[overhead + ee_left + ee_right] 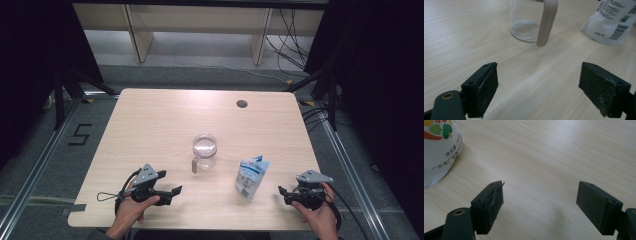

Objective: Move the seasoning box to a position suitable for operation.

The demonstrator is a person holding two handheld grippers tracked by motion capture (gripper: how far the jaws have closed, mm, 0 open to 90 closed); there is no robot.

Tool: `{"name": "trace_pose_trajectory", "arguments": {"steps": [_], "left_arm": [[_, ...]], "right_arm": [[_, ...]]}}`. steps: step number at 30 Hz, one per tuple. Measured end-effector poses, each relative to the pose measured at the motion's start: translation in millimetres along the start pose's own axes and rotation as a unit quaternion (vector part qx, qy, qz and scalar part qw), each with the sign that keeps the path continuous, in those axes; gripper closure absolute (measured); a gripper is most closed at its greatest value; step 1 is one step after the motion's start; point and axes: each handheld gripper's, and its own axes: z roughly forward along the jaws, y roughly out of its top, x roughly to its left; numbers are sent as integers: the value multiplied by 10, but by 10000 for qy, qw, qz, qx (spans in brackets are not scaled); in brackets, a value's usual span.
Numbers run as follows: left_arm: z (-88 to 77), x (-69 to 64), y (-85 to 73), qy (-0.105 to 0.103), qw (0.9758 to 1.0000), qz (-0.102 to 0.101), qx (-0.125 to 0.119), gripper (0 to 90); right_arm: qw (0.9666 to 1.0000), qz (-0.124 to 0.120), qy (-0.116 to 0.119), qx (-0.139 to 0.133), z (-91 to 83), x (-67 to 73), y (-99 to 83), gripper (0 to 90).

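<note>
A clear glass jug (204, 149) with a beige handle is standing mid-table on pale wood grain (160, 125); a glossy white pouch (251, 177) is standing just right of it. Both the left gripper (172, 192) and right gripper (283, 192) are gaping wide, grasping nothing.

Even overhead light, soft shadows, dark surroundings; close views slightly blurred.
</note>
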Motion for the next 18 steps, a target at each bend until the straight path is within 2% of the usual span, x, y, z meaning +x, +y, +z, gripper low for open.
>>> {"name": "trace_pose_trajectory", "arguments": {"steps": [3, 5, 6, 9, 10, 12, 14, 15, 16, 18], "left_arm": [[-5, 12, 4, -50, 10000, 52, -5, 152], [-7, 5, 2, -13, 10000, -31, -19, 152], [-17, -5, 11, 90, 9999, 43, 20, 152], [-14, -10, 18, 76, 10000, -11, -51, 151], [-15, -12, 26, 102, 9999, 8, -90, 150], [-17, -24, 40, 208, 9997, 9, -94, 150], [-2, -35, 48, 205, 9997, 0, -102, 150], [10, -50, 55, 213, 9997, -36, -132, 150], [22, -51, 63, 183, 9997, -55, -141, 151], [51, -81, 90, 175, 9996, -142, -184, 151]], "right_arm": [[10000, 25, 0, 3, -4, 1, 0, 227], [10000, 19, -11, -11, -5, 0, 0, 227], [10000, 56, -15, 8, -11, 8, 0, 227], [10000, -11, 4, -77, 3, 2, 3, 227], [9999, 149, 31, -10, -10, 20, 8, 227], [9999, 142, 14, -25, -17, 18, 3, 227], [10000, 64, 60, -26, -17, -1, -3, 226], [10000, -39, 17, -83, -10, -10, -9, 227], [9999, 52, 12, -86, -9, 4, -6, 227], [9999, 55, 26, -81, -9, 5, -7, 227]]}}
